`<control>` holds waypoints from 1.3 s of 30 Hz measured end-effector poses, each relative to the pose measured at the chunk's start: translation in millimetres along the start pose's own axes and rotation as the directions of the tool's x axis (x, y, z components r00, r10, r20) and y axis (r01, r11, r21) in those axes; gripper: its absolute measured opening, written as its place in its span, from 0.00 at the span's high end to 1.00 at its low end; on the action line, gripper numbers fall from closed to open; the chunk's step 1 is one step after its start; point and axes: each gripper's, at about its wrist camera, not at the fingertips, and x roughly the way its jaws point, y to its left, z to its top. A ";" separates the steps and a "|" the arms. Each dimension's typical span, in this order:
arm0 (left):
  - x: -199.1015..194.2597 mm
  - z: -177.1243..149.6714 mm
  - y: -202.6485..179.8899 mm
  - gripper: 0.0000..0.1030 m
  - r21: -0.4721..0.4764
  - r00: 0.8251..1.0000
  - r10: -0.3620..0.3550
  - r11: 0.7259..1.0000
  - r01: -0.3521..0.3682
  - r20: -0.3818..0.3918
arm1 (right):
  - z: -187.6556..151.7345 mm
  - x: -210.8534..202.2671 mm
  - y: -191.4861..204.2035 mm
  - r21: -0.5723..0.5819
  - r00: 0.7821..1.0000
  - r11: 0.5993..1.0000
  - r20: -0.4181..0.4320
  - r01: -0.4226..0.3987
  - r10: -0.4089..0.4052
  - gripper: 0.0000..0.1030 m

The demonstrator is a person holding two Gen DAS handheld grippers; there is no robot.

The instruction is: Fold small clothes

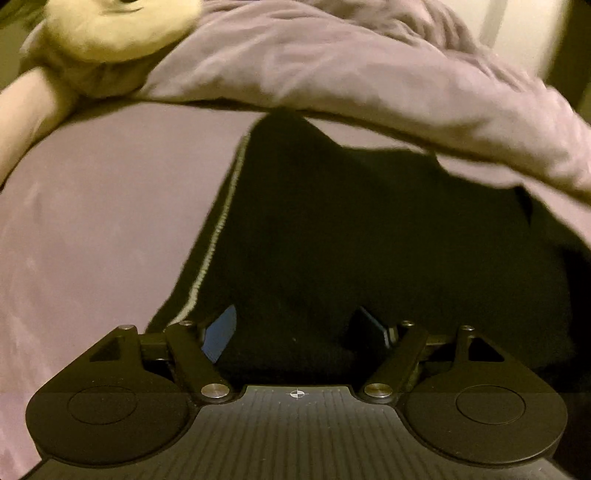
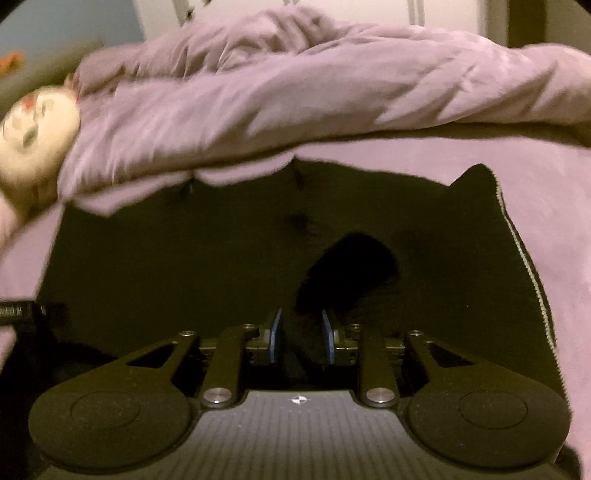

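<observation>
The black garment (image 1: 369, 240) is lying flat on the lilac bed sheet (image 1: 92, 221), its far edge tucked under the bunched duvet (image 2: 295, 96). The left gripper (image 1: 295, 328) is hovering spread over it. The right gripper (image 2: 301, 332) is standing narrowly parted, seemingly pinching nothing. A plush toy (image 1: 122, 29) is resting beside the duvet.

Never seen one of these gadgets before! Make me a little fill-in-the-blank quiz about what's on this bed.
1. The dark garment lies spread on a ____ sheet.
2. The trim along the garment's edge is ____.
3. The rumpled blanket lies ____ the garment.
4. The gripper with the wider gap is the ____ one.

Missing words: purple; white; beyond; left
</observation>
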 end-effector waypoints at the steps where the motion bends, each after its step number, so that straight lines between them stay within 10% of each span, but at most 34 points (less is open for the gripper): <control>1: -0.7 -3.5 -4.1 0.24 0.041 1.000 0.005 0.999 -0.005 0.006 | -1.9 -1.0 0.2 -0.035 1.000 0.999 0.000 0.009 -0.009 0.79; 9: -6.3 -15.0 -3.0 0.23 0.073 1.000 -0.012 0.997 0.012 0.005 | -4.9 -31.3 -29.8 0.082 0.986 0.983 0.005 0.163 -0.164 0.79; 18: -4.5 -15.4 -8.0 0.18 0.093 1.000 0.005 0.996 -0.005 0.008 | -16.2 -22.7 14.0 0.006 0.999 1.000 0.032 -0.001 0.001 0.77; 27: -10.3 -17.7 -3.4 0.17 0.091 1.000 -0.017 0.996 0.017 0.006 | -21.2 -18.6 8.1 -0.001 1.000 1.000 0.000 0.017 -0.017 0.77; 39: -105.0 -90.6 80.0 0.20 -0.005 0.997 -0.048 0.999 0.047 -0.066 | -117.1 -137.0 -62.5 0.051 0.973 0.991 -0.204 0.121 -0.108 0.60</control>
